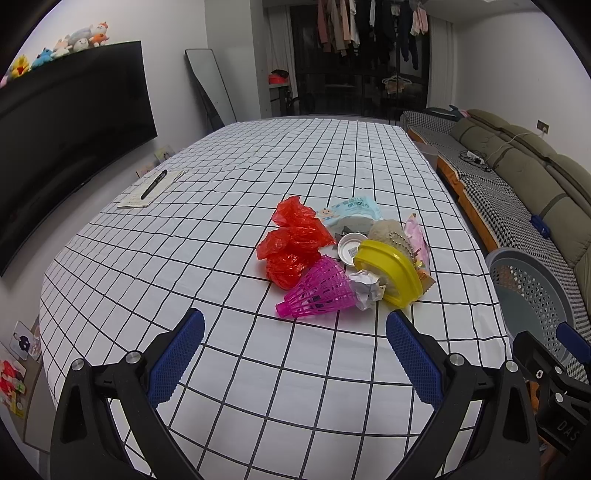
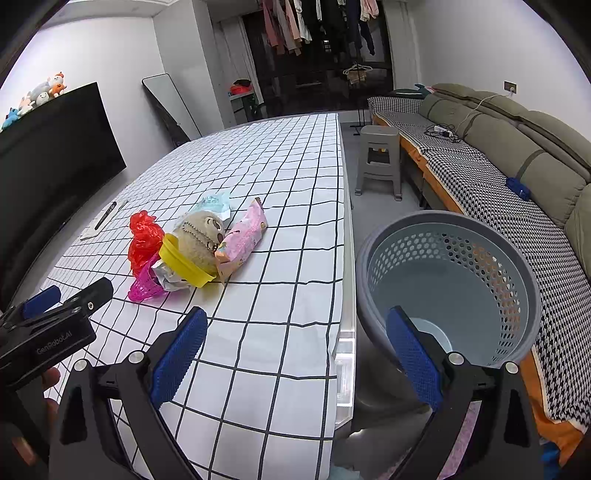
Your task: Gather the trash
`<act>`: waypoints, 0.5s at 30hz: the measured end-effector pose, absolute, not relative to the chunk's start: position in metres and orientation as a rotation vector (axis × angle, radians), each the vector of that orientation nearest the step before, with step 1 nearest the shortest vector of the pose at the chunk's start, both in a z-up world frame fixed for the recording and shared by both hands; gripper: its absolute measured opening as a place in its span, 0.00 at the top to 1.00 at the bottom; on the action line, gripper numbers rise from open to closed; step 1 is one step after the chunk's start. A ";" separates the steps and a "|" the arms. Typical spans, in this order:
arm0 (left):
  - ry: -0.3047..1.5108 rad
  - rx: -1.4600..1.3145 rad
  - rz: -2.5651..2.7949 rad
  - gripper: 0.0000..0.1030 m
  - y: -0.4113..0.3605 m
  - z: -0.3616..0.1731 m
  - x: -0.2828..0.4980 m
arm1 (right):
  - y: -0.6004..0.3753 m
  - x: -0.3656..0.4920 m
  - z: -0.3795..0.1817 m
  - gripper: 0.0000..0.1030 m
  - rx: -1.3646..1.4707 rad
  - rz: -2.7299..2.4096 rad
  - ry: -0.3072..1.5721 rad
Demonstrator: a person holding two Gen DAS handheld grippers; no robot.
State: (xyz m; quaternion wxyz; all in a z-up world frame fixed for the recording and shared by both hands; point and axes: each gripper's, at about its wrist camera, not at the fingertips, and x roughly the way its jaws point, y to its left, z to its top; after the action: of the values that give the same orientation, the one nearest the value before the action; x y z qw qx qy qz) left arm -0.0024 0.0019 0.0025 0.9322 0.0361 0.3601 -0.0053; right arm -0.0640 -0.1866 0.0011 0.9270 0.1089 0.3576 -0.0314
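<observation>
Both the left gripper (image 1: 293, 354) and right gripper (image 2: 295, 350) are wide open and empty, so next grab the pink plastic shuttlecock (image 1: 317, 290) near the tabletop's right edge for the grey holey basket (image 2: 448, 284).

We are in a home living room: a sofa (image 2: 517, 155) along the wall, a big TV (image 1: 66, 122) topped with plush toys (image 1: 77, 40), laundry (image 1: 369, 26) hanging at the back.
</observation>
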 end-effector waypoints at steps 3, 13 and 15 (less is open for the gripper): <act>0.738 0.072 -0.010 0.06 0.002 0.002 -0.002 | -0.188 -0.065 0.001 0.10 0.224 -0.063 0.733; 0.766 0.071 0.009 0.06 0.009 -0.006 0.009 | -0.185 -0.049 -0.006 0.10 0.224 -0.021 0.762; 0.772 0.070 0.018 0.06 0.012 -0.008 0.014 | -0.184 -0.042 -0.006 0.10 0.223 -0.011 0.768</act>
State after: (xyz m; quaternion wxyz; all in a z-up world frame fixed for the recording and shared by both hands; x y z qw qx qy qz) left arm 0.0137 0.0116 -0.0080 0.9258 0.0341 0.3764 0.0087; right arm -0.0424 -0.1845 -0.0060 0.9210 0.1087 0.3740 -0.0053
